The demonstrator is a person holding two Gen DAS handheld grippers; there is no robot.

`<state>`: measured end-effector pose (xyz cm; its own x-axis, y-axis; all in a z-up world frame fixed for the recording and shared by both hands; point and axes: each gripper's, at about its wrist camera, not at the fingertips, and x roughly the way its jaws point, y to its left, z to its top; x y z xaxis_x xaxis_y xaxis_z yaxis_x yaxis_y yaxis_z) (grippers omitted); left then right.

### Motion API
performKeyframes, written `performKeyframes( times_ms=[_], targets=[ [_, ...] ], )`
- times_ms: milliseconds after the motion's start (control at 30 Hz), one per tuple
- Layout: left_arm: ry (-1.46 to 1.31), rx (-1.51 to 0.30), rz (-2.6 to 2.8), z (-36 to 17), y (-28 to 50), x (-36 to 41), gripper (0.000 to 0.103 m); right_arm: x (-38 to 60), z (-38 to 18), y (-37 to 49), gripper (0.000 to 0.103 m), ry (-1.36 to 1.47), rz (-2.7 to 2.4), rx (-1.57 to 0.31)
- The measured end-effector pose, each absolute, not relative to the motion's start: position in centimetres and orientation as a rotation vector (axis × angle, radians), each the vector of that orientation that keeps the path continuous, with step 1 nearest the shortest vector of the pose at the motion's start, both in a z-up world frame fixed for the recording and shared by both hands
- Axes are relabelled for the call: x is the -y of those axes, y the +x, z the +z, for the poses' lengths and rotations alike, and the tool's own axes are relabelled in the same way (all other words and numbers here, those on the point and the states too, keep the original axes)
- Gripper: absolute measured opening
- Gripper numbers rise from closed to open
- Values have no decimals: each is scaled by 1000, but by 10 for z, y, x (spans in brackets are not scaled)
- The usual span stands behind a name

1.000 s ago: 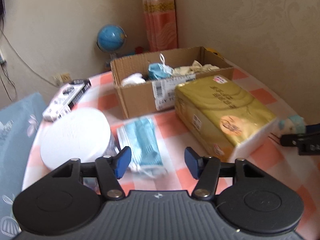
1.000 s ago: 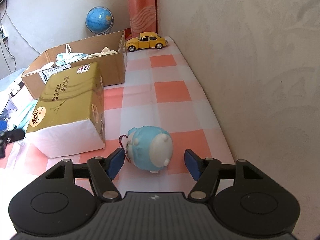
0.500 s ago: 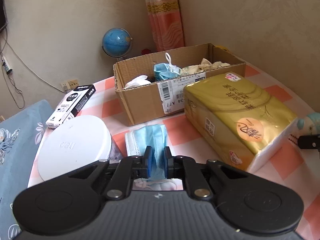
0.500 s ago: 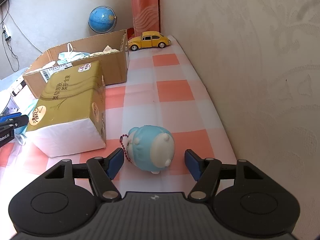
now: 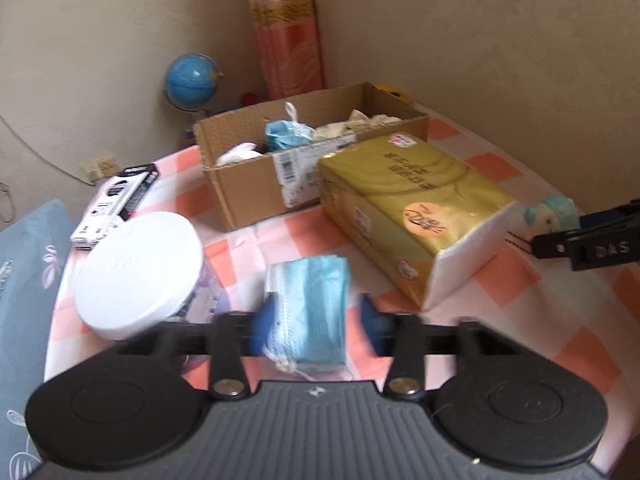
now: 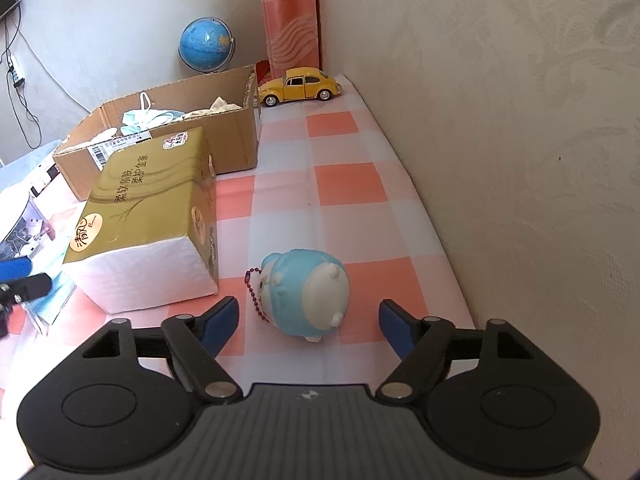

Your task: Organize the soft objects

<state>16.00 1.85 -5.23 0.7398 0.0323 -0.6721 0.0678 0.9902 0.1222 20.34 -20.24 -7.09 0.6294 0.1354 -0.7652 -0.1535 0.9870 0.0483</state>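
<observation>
In the left wrist view my left gripper point(image 5: 314, 322) has its blue pads apart, with a stack of blue face masks point(image 5: 308, 308) lying between them on the checked tablecloth; the frame is blurred. An open cardboard box point(image 5: 256, 192) behind holds masks and cloths. In the right wrist view my right gripper point(image 6: 308, 320) is open, its pads on either side of a blue and white squishy toy point(image 6: 308, 292) with a red bead chain, not touching it. A gold tissue pack point(image 6: 144, 216) lies left of the toy.
A white round lidded tub point(image 5: 140, 272) sits left of the masks, with a black and white carton point(image 5: 116, 204) behind it. A globe point(image 6: 206, 44), a yellow toy car point(image 6: 300, 86) and a pink curtain point(image 6: 290, 20) stand at the back. The wall point(image 6: 500, 140) runs along the table's right edge.
My left gripper shut on the masks half a second ago and now its pads are apart again, with the masks between them. The right gripper has barely moved.
</observation>
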Motion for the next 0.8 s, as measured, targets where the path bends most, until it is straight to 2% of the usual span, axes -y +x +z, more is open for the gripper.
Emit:
performKeyframes(
  times_ms=[33,800],
  targets=[
    [143,-730,-8,-53,160,-18,67,202,-71,204,82,-21,167,-874],
    [26,-820,20,-78,194,-35,63,197,-74,208,82,-55,192,-863]
  ],
)
